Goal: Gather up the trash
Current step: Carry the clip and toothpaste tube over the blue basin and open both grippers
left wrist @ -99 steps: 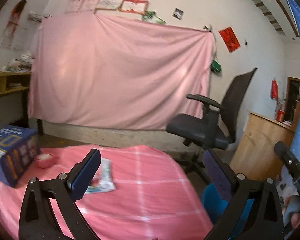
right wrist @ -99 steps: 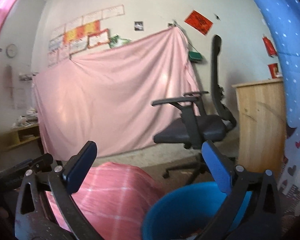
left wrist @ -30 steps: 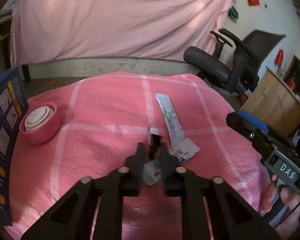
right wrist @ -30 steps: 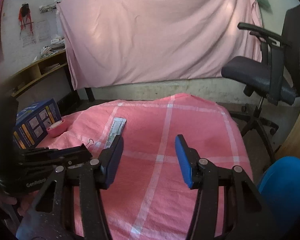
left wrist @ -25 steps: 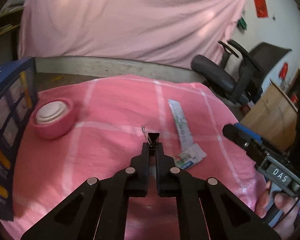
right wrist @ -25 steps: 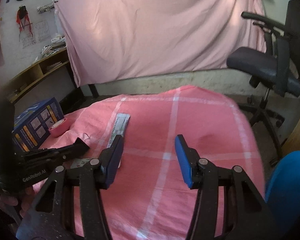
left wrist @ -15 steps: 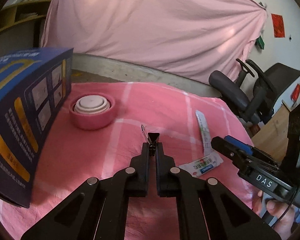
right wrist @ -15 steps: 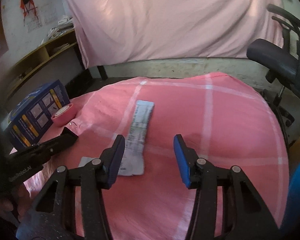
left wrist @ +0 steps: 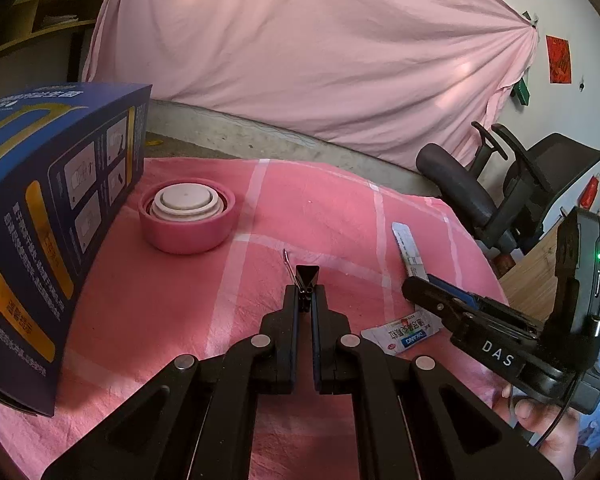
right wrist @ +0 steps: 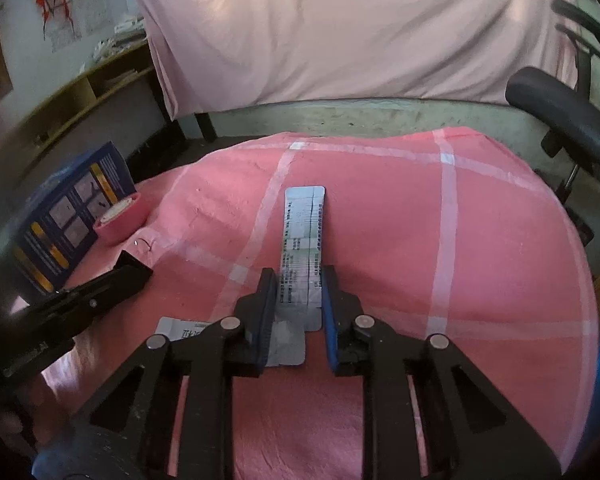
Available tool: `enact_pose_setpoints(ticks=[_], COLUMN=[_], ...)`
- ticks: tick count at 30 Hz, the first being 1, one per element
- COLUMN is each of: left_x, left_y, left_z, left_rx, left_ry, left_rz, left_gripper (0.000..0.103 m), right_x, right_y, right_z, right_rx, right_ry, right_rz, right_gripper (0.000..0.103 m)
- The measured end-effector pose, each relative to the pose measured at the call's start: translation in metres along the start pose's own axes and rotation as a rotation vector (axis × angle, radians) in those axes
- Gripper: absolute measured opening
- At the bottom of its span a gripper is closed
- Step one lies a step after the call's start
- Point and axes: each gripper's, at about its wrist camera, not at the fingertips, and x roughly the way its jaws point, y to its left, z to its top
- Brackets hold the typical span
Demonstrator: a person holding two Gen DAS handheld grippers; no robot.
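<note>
Your right tool (right wrist: 296,280) is closing around the long wrapper strip (right wrist: 304,236); left tool (left wrist: 305,294) pinches a binder clip (left wrist: 306,276).

Long printed wrapper strip (right wrist: 302,240) and small sachet (left wrist: 404,330) lie flat on pink cloth.

Pink checked cloth (left wrist: 308,208) covers the table; all else placed from it.
Blue carton (left wrist: 40,216) with yellow bands and instruction panels stands on its left part, tilted.
Pink round lid (left wrist: 187,221), white rings inside, sits on the cloth just beside the carton.
Pale pink sheet (left wrist: 312,52) hangs behind the cloth, across the wall.
Grey concrete ledge (right wrist: 340,110) runs below the sheet, just behind the cloth's far edge.
Black office chair (left wrist: 512,184) off the cloth's right side.
Wooden shelves (right wrist: 80,92) beyond its left side.
Red paper square (left wrist: 558,59) on the wall, upper right.
</note>
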Motion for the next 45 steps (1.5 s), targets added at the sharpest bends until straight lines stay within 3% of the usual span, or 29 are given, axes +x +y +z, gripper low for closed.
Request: enact_pose_setpoints(ticks=[4,8,11,16,22,27,33,45], left_x=[-0.001,-0.004,-0.009,-0.033,-0.068,-0.090,-0.100,-0.087], left_y=[0.000,-0.002,-0.007,-0.028,-0.068,-0.101,-0.146,-0.241], left_z=[-0.001,-0.003,-0.004,-0.012,-0.028,-0.027,-0.022,-0.040], left_rx=[-0.002,0.007,0.030,0.100,0.197,0.245,0.316,0.445], left_ry=[-0.005,-0.017,-0.042,-0.158,-0.291,-0.357,-0.372,-0.358], left_rz=[-0.005,0.001,0.032,0.039,0.001,-0.050,-0.107,-0.244], left_gripper=[0.004,0.004,0.004,0.004,0.004,0.004,0.004,0.004], right_x=[-0.006,-0.021,-0.045,-0.096,-0.142,-0.171,-0.207,-0.253], right_y=[0.004,0.001,-0.004,-0.008,0.003,-0.008,-0.030,-0.093], right_z=[-0.004,-0.007,-0.011,-0.029,-0.045,-0.051,-0.063,-0.090], right_rx=[-0.013,-0.005,0.014,0.023,-0.053,-0.046,-0.023,0.112], right_ry=[-0.017,-0.093,-0.210,-0.444,-0.577,-0.644,-0.699,-0.721], right_rz=[0.000,0.016,0.024,0.014,-0.061,-0.086,-0.148,-0.280], right_gripper=[0.047,0.047,0.047,0.047,0.047,0.047,0.047,0.047])
